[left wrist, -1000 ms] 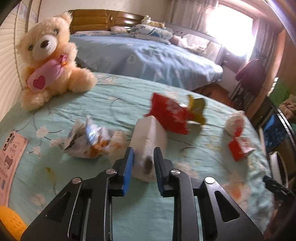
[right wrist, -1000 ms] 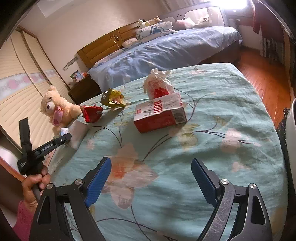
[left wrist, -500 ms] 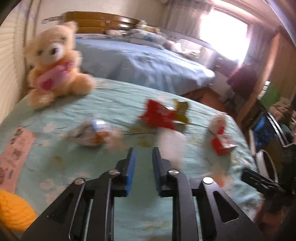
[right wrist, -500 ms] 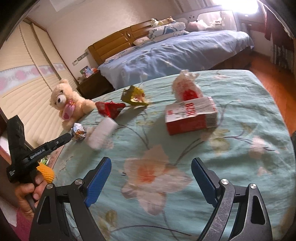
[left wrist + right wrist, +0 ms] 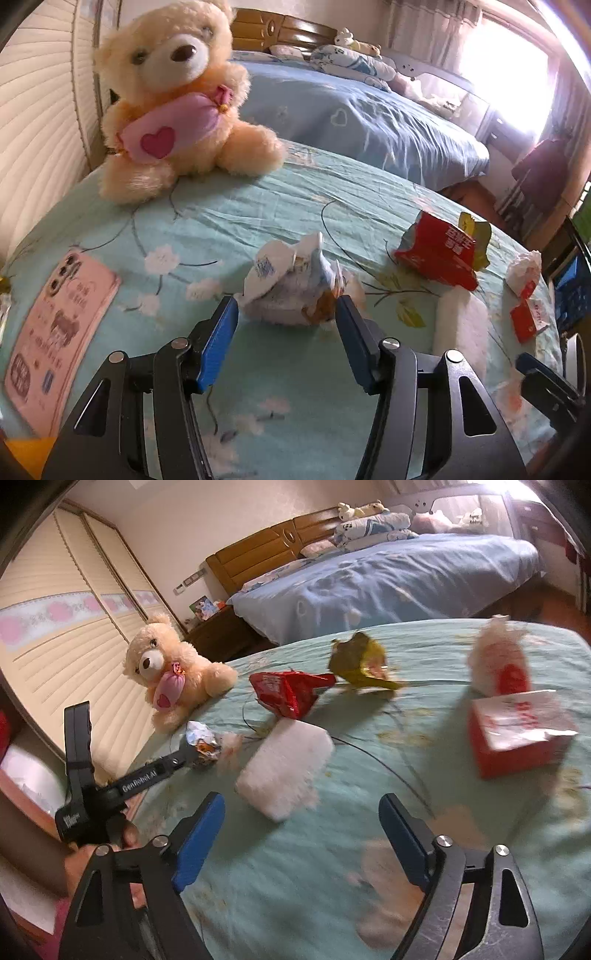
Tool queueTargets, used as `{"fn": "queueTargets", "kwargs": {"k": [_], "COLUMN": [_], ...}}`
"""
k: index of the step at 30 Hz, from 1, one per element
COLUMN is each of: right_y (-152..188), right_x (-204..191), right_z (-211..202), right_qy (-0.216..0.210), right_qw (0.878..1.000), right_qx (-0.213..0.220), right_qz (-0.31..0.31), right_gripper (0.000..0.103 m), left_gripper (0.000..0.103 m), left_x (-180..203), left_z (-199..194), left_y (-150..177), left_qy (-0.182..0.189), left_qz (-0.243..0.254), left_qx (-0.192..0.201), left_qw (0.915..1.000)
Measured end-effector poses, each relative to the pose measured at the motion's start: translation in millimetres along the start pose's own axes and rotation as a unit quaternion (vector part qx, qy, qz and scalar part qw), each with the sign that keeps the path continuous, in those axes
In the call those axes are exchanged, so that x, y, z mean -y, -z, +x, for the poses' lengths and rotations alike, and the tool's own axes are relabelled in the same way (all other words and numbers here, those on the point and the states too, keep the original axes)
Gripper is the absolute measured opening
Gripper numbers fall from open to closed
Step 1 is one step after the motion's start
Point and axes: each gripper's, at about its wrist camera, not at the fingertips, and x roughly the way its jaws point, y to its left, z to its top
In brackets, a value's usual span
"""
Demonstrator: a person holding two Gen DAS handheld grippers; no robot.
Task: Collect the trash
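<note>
My left tongs [image 5: 286,314] have just been opening and stand spread around the crumpled wrapper [image 5: 295,288] at frame centre, untouched, ready to pinch. My right tongs [image 5: 301,821] gape wide, empty, facing the white packet [image 5: 284,771] on the bed [image 5: 461,805].
</note>
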Motion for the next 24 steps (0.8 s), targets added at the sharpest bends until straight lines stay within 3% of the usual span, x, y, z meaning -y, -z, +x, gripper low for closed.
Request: {"fn": "queueTargets", "kwargs": {"k": [1, 3, 5, 7, 14, 17, 18, 19, 21, 23, 24], "right_y": [-2.8, -6.6, -8.8, -8.3, -5.3, -5.5, -4.9, -3.3, -1.9, 0.5, 1.8], "right_x": [-1.2, -1.5, -2.4, -4.3, -9.7, -4.8, -3.0, -0.2, 2.0, 6.8, 9.3], "right_z": [9.1, 22.1, 37.4, 51.3, 34.6, 21.5, 17.0, 10.2, 1.4, -7.9, -12.8], "right_qy": [-0.003, -0.007, -0.006, -0.007, 0.000, -0.001, -0.002, -0.006, -0.006, -0.007, -0.006], "right_qw": [1.000, 1.000, 0.999, 0.999, 1.000, 1.000, 1.000, 1.000, 1.000, 1.000, 1.000], "right_qx": [-0.004, -0.011, -0.022, -0.037, -0.022, -0.017, -0.015, -0.013, -0.009, -0.007, -0.005], "right_qz": [0.006, 0.017, 0.027, 0.032, 0.001, 0.005, 0.007, 0.010, 0.011, 0.016, 0.018], "right_gripper": [0.081, 0.079, 0.071, 0.046, 0.026, 0.024, 0.023, 0.023, 0.023, 0.023, 0.023], "left_gripper": [0.033, 0.011, 0.003, 0.001, 0.005, 0.038, 0.046, 0.046, 0.045, 0.022, 0.002], "left_x": [0.6, 1.9, 1.7, 0.5, -0.9, -0.2, -0.5, 0.6, 2.7, 2.8, 3.7], "left_z": [3.1, 10.1, 14.9, 13.8, 0.9, 2.6, 2.5, 3.7, 12.0, 21.6, 26.9], "left_y": [-0.6, -0.1, 2.6, 2.3, -1.4, -5.2, -6.3, -8.0, -12.6, -15.6, -16.4], "left_qy": [0.004, 0.014, 0.022, 0.028, 0.027, 0.025, 0.024, 0.023, 0.018, 0.022, 0.024], "left_qz": [0.003, 0.009, 0.010, 0.009, 0.002, -0.005, -0.006, -0.005, -0.004, -0.008, -0.007], "left_qx": [-0.003, -0.015, -0.024, -0.022, -0.006, -0.004, 0.000, 0.004, 0.005, -0.001, -0.009], "left_qw": [1.0000, 0.9997, 0.9994, 0.9993, 0.9996, 0.9997, 0.9997, 0.9997, 0.9998, 0.9997, 0.9996]}}
